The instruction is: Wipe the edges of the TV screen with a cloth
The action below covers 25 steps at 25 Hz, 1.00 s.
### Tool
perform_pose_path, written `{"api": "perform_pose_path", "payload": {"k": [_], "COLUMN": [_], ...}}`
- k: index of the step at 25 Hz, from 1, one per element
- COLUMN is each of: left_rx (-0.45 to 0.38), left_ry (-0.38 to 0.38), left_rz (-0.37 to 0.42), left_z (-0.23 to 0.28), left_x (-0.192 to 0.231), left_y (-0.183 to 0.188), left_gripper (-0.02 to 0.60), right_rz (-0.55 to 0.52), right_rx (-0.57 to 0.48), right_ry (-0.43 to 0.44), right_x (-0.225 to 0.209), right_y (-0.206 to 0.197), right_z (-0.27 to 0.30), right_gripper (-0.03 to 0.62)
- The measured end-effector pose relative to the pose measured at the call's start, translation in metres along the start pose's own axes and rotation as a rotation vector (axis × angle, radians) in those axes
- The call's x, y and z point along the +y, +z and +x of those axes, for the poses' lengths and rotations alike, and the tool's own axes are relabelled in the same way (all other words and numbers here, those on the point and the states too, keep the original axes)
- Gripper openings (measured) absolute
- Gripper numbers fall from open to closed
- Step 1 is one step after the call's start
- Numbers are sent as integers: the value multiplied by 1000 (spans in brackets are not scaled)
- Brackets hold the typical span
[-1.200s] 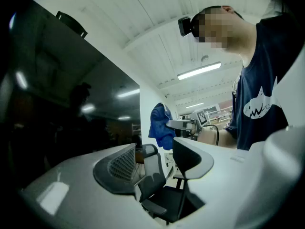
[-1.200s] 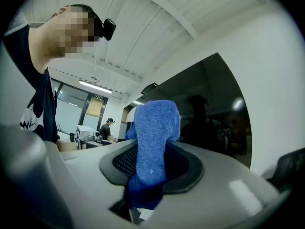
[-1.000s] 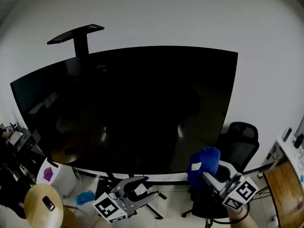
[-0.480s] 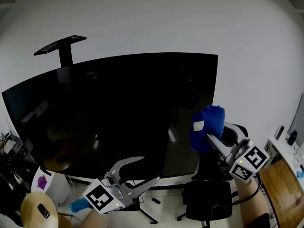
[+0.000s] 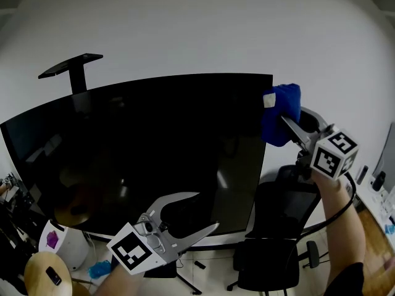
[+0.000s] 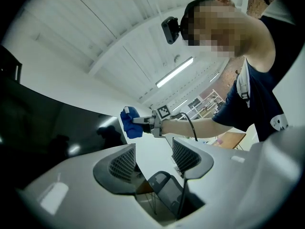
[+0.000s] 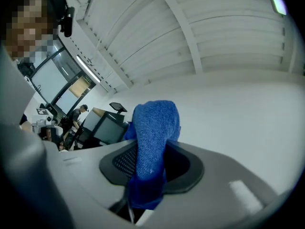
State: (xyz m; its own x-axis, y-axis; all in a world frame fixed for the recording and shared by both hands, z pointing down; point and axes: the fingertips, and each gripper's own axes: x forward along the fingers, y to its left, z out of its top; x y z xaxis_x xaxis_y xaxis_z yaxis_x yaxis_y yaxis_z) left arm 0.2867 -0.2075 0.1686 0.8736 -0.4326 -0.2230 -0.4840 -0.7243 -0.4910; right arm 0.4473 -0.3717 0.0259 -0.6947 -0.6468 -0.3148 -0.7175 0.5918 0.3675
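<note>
Head view: the right gripper [image 5: 289,123], clamped on a blue cloth [image 5: 281,110], holds it at the TV screen's [image 5: 142,147] top right corner, up from the bottom right corner a second ago. The left gripper [image 5: 207,211] hangs low before the screen, jaws apart, empty.

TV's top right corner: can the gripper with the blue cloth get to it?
Probably yes. The right gripper holds the blue cloth right beside the top right corner of the TV, and nothing stands between them.

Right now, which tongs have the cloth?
The right tongs, shut on the blue cloth at the upper right corner of the TV; the left tongs hang open and empty, lower down.
</note>
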Motion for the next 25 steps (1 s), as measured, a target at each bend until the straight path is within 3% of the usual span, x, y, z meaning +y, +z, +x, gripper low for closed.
{"api": "perform_pose_path", "payload": {"k": [9,17,22,25], "left_rx": [3,12,24,36], "left_ry": [-15,-4,0,2], "left_rz": [14,-3,-16,-24], "left_z": [23,25,21,19], "left_x": [7,11,16,13], "left_y": [4,-9,-14,-22], "left_gripper": [232,232,232,232], "right_rz": [117,184,375,432], "right_rx": [-49,24,-29,-59], "right_ry": [-21,29,108,118], "right_x": [-77,-80,-76,-73], "right_y": [38,17,2,-10], "right_z": [36,59,66,63], "right_gripper": [135,135,133,133]}}
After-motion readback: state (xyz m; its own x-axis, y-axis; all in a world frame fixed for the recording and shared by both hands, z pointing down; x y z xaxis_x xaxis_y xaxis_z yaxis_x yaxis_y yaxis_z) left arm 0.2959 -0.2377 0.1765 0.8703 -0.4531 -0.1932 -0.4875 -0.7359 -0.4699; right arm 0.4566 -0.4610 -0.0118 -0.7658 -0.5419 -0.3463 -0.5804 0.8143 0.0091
